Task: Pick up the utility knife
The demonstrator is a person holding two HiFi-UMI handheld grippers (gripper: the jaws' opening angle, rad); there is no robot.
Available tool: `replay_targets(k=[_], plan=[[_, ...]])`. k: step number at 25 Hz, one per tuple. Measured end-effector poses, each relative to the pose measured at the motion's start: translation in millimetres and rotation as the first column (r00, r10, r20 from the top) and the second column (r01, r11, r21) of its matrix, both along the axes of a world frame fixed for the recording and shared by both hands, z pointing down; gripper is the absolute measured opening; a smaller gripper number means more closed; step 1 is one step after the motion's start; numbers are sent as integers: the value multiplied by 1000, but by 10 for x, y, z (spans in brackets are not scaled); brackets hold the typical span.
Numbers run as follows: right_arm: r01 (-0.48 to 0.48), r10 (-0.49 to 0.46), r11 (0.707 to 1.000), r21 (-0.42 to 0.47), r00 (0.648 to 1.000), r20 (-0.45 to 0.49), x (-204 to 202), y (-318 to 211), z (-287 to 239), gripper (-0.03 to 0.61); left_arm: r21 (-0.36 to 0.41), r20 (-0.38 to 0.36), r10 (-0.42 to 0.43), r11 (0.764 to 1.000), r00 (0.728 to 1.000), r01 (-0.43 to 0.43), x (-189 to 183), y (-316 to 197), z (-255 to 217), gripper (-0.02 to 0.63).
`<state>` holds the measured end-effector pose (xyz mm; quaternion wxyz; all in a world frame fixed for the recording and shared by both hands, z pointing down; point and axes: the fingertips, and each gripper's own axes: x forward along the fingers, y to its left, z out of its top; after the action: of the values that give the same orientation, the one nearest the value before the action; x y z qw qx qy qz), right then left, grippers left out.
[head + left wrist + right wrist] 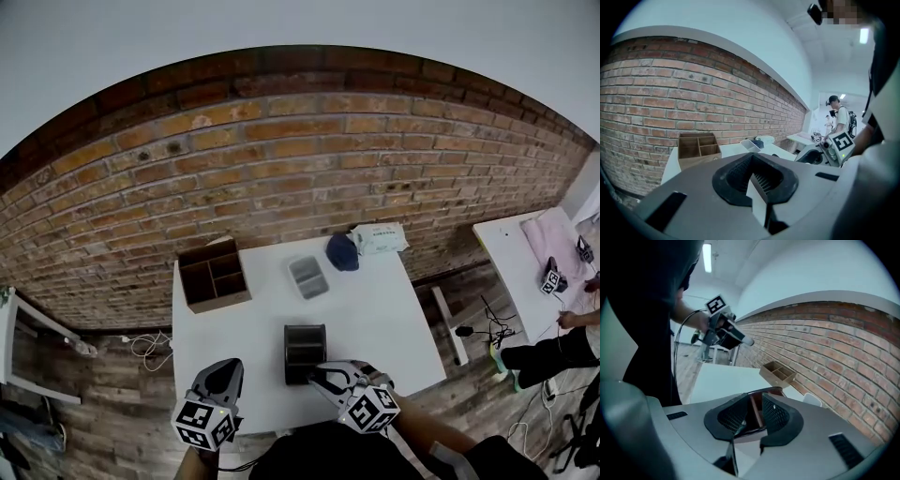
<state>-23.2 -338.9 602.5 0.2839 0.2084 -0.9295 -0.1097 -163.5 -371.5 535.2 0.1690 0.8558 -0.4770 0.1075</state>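
1 black bin (305, 345) before open right gripper (755, 403); left gripper (752, 160) closed, empty.

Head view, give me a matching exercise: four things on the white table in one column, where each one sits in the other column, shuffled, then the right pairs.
Things
1. wooden divided box
2. grey tray
3. white packet
4. black organizer

Places
A. by the near edge of the table
B. far right corner
C. far left corner
D. between the wooden box and the dark blue cap

Pairs: 1-C, 2-D, 3-B, 4-A
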Motion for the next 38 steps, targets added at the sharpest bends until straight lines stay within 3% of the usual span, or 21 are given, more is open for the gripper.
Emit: replay_targets(k=[3, 7, 11, 14, 17, 21, 24, 27, 33, 38], plan=[[105, -102, 994, 27, 991, -92, -48, 162, 188, 94, -10, 6, -24, 1000, 1000, 24, -33, 39, 24, -9], [187, -178, 981, 50, 973, -145, -64, 244, 321, 124, -11, 13, -45, 999, 999, 46, -45, 79, 43, -9], [287, -263, 956, 58, 929, -261, -25, 284, 573, 147, -19, 9, -61, 998, 998, 61, -34, 115, 53, -9], [317, -272, 945, 86, 903, -333, -21, 258, 725, 147, -26, -12, -67, 997, 998, 67, -23, 139, 38, -9], [306, -253, 947, 97, 898, -359, -18, 211, 767, 147, -23, -19, -72, 997, 997, 71, -22, 153, 7, -9], [286, -242, 954, 91, 914, -327, -39, 194, 757, 143, -25, -13, -77, 997, 997, 77, -41, 165, -2, -9], [279, -242, 957, 80, 920, -309, -58, 198, 724, 75, -29, -16, -83, 996, 996, 82, -59, 166, -1, -9], [245, -224, 968, 47, 937, -269, -64, 175, 691, 72, -25, -18, -77, 997, 997, 77, -40, 148, -5, -9], [124, -132, 986, -112, 989, -69, -115, 60, 404, 71, -17, -15, -63, 998, 998, 63, 7, 104, -17, -9], [56, -34, 972, -229, 995, 98, -113, -32, 70, 71, -3, -17, -42, 999, 999, 42, 38, 76, -47, -9]])
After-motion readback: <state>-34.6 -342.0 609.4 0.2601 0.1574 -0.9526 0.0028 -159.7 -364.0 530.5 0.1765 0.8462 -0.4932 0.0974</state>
